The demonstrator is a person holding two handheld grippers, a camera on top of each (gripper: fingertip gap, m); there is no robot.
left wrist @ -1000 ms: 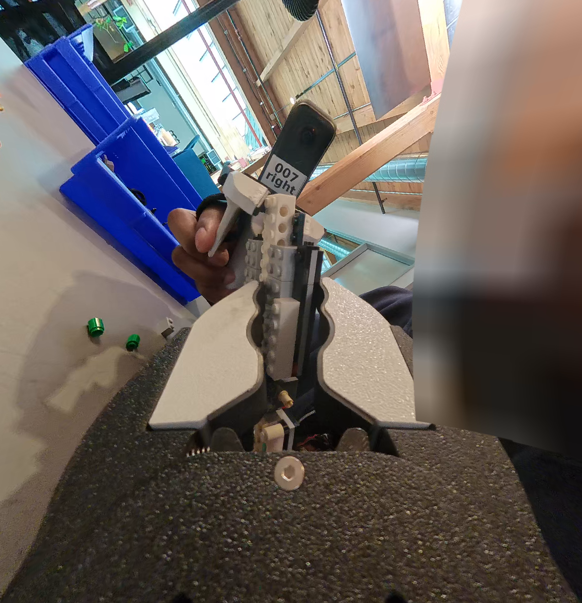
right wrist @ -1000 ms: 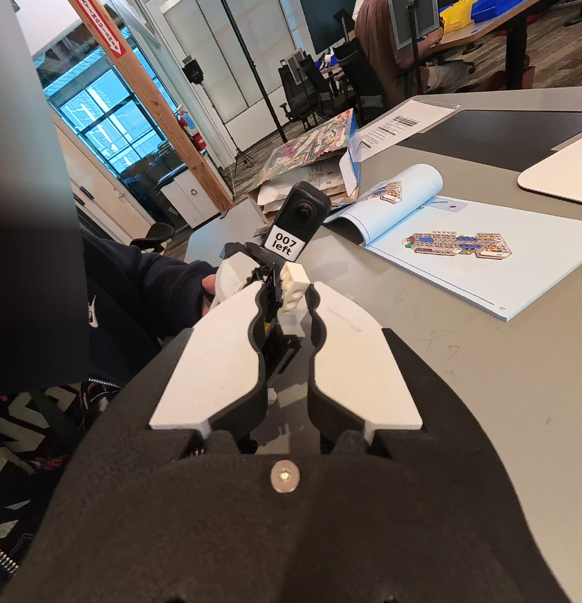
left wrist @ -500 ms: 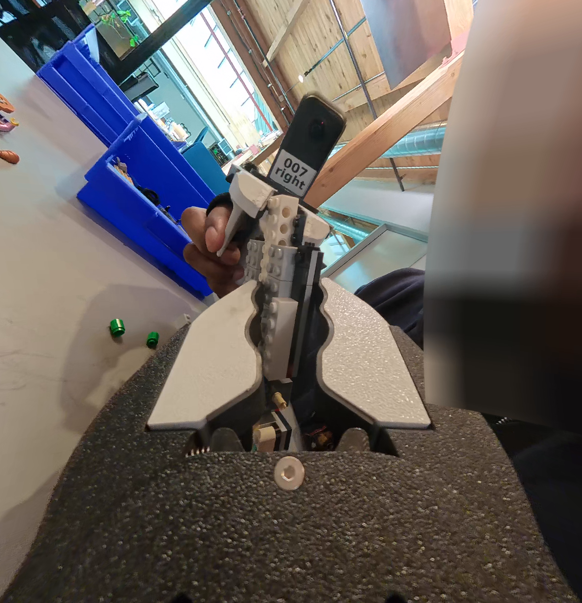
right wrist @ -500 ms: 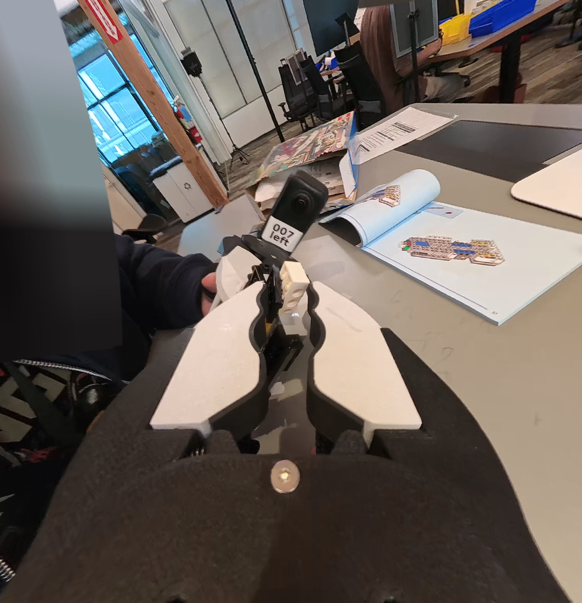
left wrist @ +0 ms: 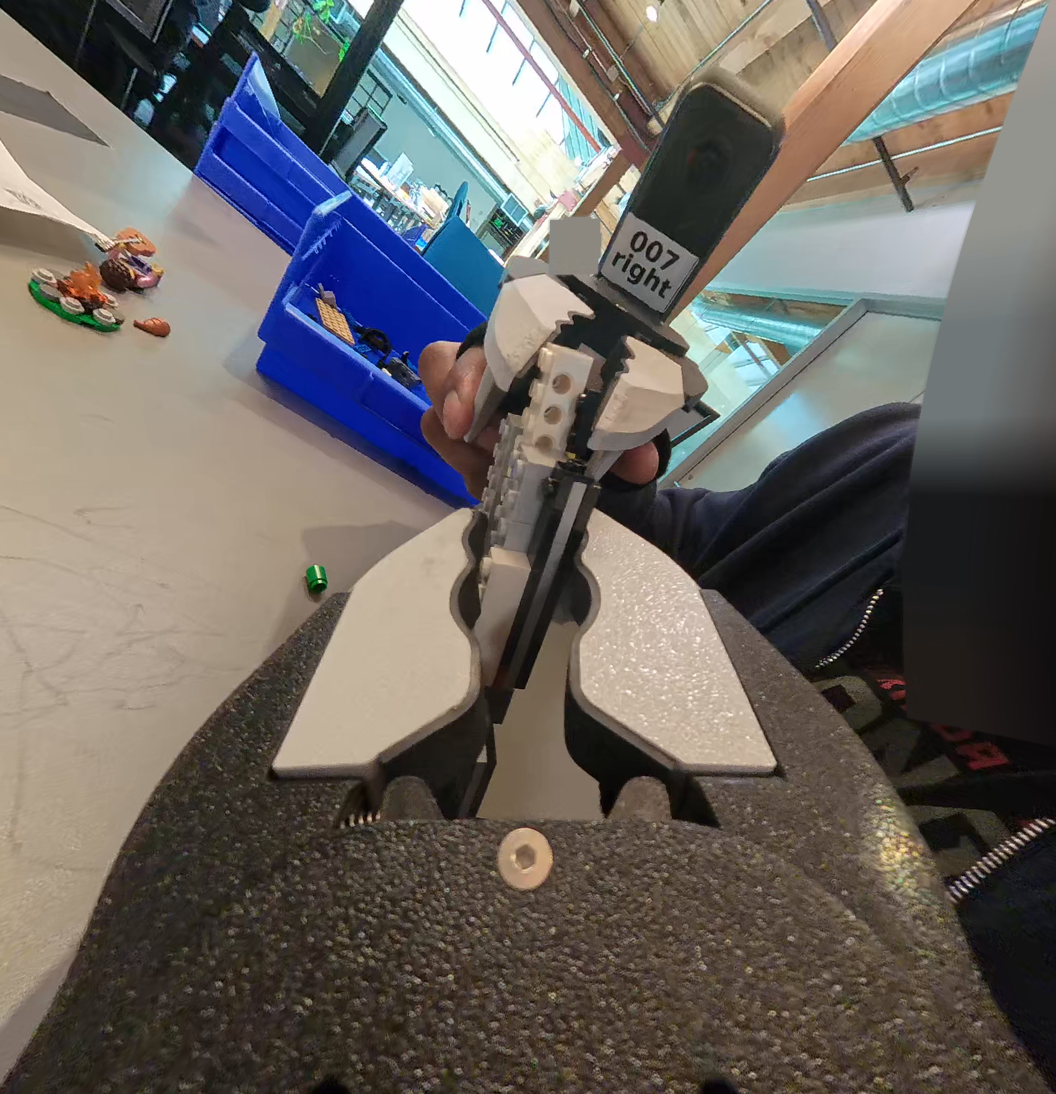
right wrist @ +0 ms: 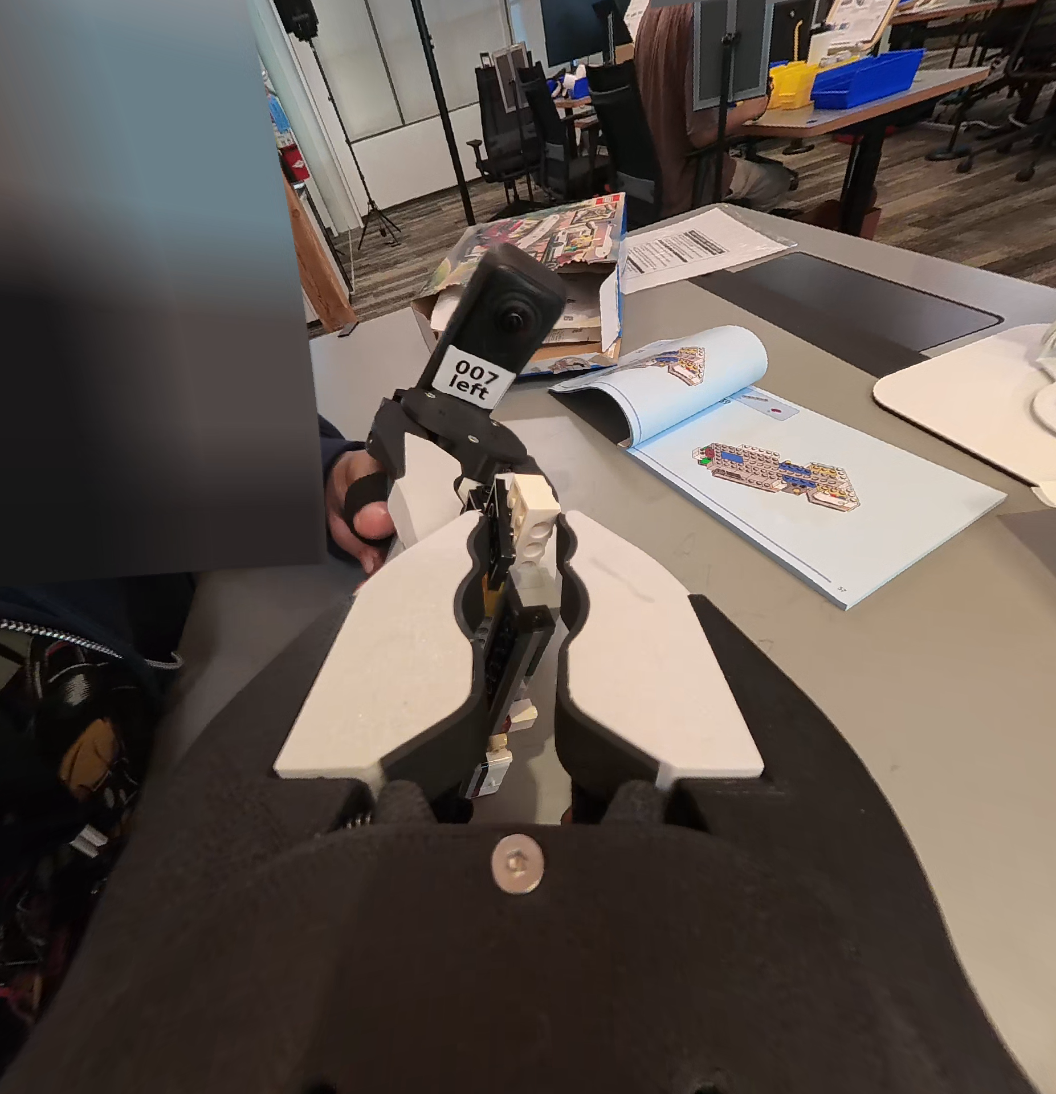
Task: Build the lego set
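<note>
Both grippers have swung round since a second ago, table toys now in view. Far left, a blue plastic bin [left wrist: 348, 379] holds a tan studded plate and dark bits. White labels sit under each camera. Left gripper [left wrist: 528, 527] and right gripper [right wrist: 516, 524] both clamp the long white-and-black brick model [left wrist: 537, 473], lifted between them.

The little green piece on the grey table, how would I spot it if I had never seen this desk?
In the left wrist view, start at the big blue bins on the grey table. Come toward the camera to the left edge of the left gripper; the small green cylinder lies alone on its side there. Unlike the green-based toy cluster far left, it is one plain stud-sized piece.
</note>
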